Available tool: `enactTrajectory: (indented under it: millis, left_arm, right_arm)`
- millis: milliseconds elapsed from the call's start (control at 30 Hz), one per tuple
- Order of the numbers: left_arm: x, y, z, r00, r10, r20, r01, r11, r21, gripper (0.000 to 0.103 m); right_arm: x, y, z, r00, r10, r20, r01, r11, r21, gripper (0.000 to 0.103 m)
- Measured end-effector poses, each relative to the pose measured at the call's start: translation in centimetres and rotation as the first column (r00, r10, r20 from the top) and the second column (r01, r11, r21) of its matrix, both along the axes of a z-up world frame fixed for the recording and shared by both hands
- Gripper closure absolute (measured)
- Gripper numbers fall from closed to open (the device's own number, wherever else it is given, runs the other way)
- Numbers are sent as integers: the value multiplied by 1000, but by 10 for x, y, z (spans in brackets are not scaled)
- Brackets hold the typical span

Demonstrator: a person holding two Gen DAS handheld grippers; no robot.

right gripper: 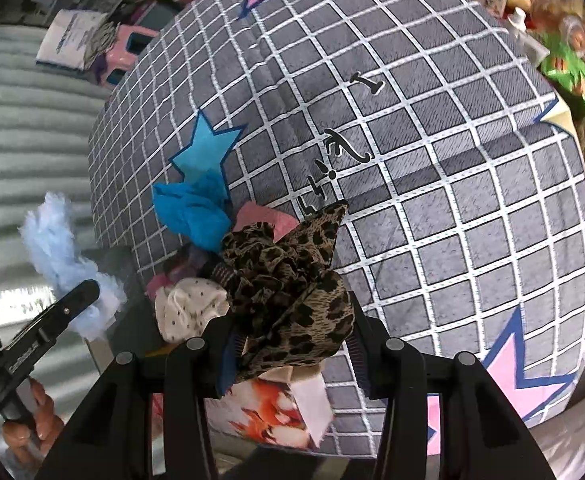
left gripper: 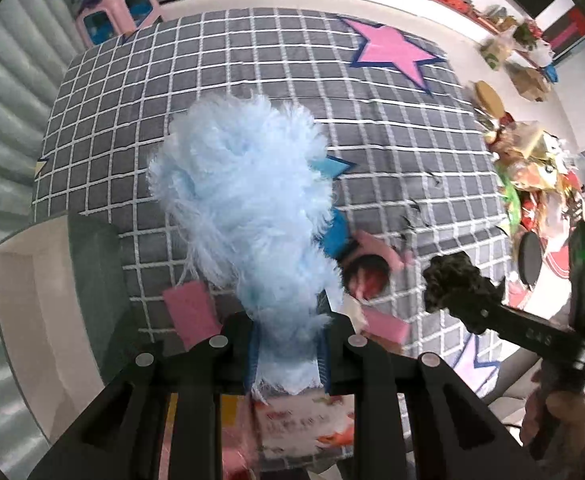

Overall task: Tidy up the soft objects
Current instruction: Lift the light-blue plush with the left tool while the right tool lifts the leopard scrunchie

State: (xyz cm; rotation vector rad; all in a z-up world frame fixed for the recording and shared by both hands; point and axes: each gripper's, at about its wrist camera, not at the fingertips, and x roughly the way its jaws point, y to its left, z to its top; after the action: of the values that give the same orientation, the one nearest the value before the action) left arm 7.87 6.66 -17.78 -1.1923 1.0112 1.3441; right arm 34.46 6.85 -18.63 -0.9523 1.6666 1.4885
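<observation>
Above the grid-patterned bed, fluffy blue scrunchie clamped in fully closed left gripper, leopard scrunchie pinched in right gripper, pile of soft items just beyond at bed's near edge.

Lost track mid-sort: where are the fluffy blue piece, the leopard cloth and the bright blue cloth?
Fluffy blue piece (left gripper: 244, 200), left wrist view, middle of fluff.
Leopard cloth (right gripper: 288, 292), right wrist view, bunched middle.
Bright blue cloth (right gripper: 196, 212), right wrist view, crumpled centre.

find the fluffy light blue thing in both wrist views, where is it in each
Left wrist view: the fluffy light blue piece fills the centre, rising from the left gripper, whose jaws are shut on it.
Right wrist view: it sits at the left edge, above a hand.
Shared landmark: the blue star on the grey checked cloth, partly hidden behind the fluff in the left view.
</observation>
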Motion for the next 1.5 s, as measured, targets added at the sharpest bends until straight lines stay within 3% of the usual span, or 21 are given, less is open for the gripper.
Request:
enactTrajectory:
  millis: [33, 333, 467, 733, 767, 1067, 1500]
  left_arm:
    - [-7, -17, 25, 1000, -5, -2, 5, 1000, -4, 77]
    - [34, -68, 56, 999, 23, 45, -22, 999, -26, 77]
    - [49, -87, 64, 998, -9, 55, 10, 1000, -25, 77]
    - [59, -126, 80, 984, -145, 102, 144, 989, 10, 77]
    - [58, -132, 82, 980, -149, 134, 153, 988, -21, 77]
    - [23, -194, 105, 968, -189, 166, 186, 982, 35, 77]
    - [-55, -260, 126, 989, -70, 134, 59, 995, 82, 77]
  right_arm:
    - [2, -2, 3, 1000, 16, -1, -16, 1000, 8, 56]
    - [7, -29, 8, 988, 153, -20, -153, 988, 26, 56]
    - [7, -45, 8, 981, 194, -6, -194, 981, 30, 56]
    - [4, -86, 19, 985, 171, 20, -172, 983, 59, 56]
    - [3, -93, 19, 987, 161, 30, -162, 985, 58, 56]
    - [-37, -167, 31, 987, 152, 51, -154, 987, 39, 56]
    - [-135, -221, 37, 945, 323, 45, -325, 944, 55, 56]
